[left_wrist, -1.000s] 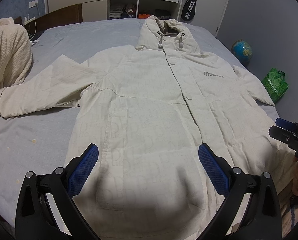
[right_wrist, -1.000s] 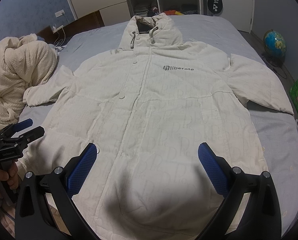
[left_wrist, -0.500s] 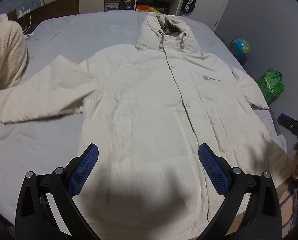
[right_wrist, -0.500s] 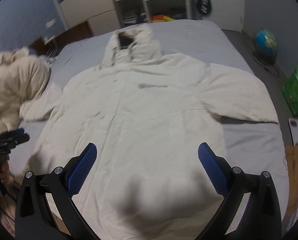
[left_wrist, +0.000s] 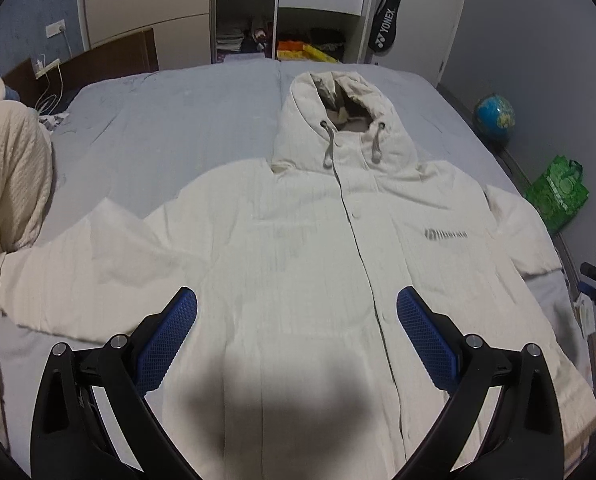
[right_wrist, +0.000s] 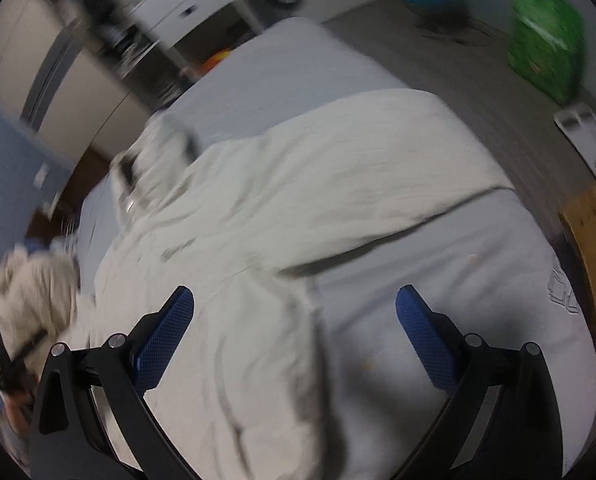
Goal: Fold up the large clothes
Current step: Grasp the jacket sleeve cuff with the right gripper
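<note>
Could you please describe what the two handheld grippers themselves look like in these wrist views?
Both look alike. The left gripper and right gripper each have two glossy black angular arms with round silver pivot bolts, ending in flat blue pads with a fine cross-hatched texture. No cables, markings or sleeves are visible.

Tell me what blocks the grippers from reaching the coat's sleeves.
Nothing visible does. The white coat lies flat on the bed, both sleeves bare. The left gripper and right gripper hang open above it.

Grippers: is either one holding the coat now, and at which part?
Nothing is held. The left gripper and right gripper are open above the coat.
</note>
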A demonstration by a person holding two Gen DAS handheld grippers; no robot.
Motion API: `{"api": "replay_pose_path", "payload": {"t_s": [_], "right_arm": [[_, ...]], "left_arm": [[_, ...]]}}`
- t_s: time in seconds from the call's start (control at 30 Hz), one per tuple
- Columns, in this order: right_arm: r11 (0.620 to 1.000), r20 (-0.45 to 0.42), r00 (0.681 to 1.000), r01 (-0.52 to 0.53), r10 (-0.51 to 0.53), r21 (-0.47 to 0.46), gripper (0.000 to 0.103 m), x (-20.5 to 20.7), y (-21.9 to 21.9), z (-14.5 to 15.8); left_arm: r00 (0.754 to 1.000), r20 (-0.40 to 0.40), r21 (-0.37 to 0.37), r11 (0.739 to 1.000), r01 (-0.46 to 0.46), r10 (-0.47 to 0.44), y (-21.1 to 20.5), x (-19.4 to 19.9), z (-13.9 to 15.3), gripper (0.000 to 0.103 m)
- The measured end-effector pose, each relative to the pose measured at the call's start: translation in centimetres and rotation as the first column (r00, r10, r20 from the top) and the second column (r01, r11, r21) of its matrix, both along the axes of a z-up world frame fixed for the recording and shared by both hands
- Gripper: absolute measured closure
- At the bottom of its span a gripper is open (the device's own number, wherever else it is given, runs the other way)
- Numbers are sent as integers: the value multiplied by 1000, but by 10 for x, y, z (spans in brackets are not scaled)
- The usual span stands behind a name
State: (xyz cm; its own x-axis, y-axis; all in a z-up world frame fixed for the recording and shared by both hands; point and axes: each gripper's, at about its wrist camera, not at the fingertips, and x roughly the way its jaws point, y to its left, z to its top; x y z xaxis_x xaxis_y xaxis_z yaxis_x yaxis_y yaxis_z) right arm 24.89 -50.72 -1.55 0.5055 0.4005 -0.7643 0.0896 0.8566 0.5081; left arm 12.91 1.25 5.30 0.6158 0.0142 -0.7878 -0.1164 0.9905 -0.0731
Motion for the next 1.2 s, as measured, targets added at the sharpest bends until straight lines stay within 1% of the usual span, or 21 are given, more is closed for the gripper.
{"api": "replay_pose_path", "payload": {"t_s": [0.07, 0.13, 0.2, 0.27, 0.37, 0.43, 0.5, 0.57, 0.67, 0.7, 0.73, 0.77, 0.8, 0.87, 0.9, 0.93, 0.97, 1.03, 1.13, 1.2], "right_arm": [[997, -21, 998, 68, -67, 44, 7, 10, -23, -14], [985, -42, 990, 135, -132, 103, 12, 20, -47, -32], [969, -68, 982, 186, -177, 165, 23, 27, -64, -46], [948, -110, 969, 241, -222, 208, 24, 35, -79, -63], [925, -132, 954, 294, -269, 240, 25, 44, -93, -76], [913, -137, 948, 314, -287, 261, 25, 52, -99, -81], [892, -145, 942, 335, -304, 302, 29, 59, -102, -88], [869, -155, 935, 353, -318, 346, 32, 64, -106, -96], [842, -178, 917, 399, -357, 363, 42, 74, -110, -107], [834, -177, 911, 413, -373, 367, 46, 76, -113, -108], [822, -177, 902, 431, -393, 372, 49, 79, -115, -108], [808, -180, 891, 454, -417, 376, 56, 83, -119, -109], [795, -183, 881, 473, -437, 380, 66, 85, -123, -109], [778, -200, 859, 512, -472, 365, 77, 88, -129, -110], [768, -208, 854, 521, -478, 374, 81, 88, -131, -112], [765, -208, 851, 525, -483, 373, 84, 89, -133, -113], [770, -197, 850, 526, -488, 361, 88, 89, -133, -111], [774, -159, 852, 520, -498, 362, 92, 85, -127, -103], [760, -107, 856, 502, -507, 412, 94, 78, -126, -89], [760, -60, 871, 458, -488, 461, 95, 79, -118, -71]], "left_arm": [[1000, 2, 5, 1000, -10, 10, 3, 5, -8, 7], [999, -30, 16, 999, -32, 32, 6, 12, -17, 7], [999, -11, 6, 999, -49, 49, 10, 16, -16, 7], [997, 22, 20, 997, -74, 73, 14, 18, -10, 7], [994, 52, 31, 995, -99, 97, 21, 23, -3, 7], [993, 50, 25, 994, -104, 103, 23, 26, -3, 7], [994, 44, 30, 994, -100, 99, 23, 29, -5, 7], [994, 39, 58, 993, -100, 98, 23, 32, -7, 7], [994, 40, 75, 992, -104, 101, 24, 36, -7, 7], [993, 45, 78, 991, -110, 106, 25, 36, -5, 7], [993, 45, 78, 990, -113, 110, 26, 37, -5, 7], [993, 44, 76, 991, -113, 110, 26, 37, -6, 7], [993, 44, 74, 991, -112, 109, 26, 37, -6, 7], [994, 33, 81, 991, -110, 107, 26, 39, -8, 7], [994, 31, 82, 991, -108, 106, 26, 39, -8, 7], [994, 33, 83, 991, -107, 104, 26, 38, -8, 7], [994, 36, 84, 991, -107, 104, 27, 38, -8, 7], [993, 33, 87, 990, -113, 110, 29, 37, -7, 7], [992, 40, 72, 990, -121, 119, 33, 36, -5, 7], [991, 39, 64, 990, -127, 125, 37, 35, -4, 7]]}}
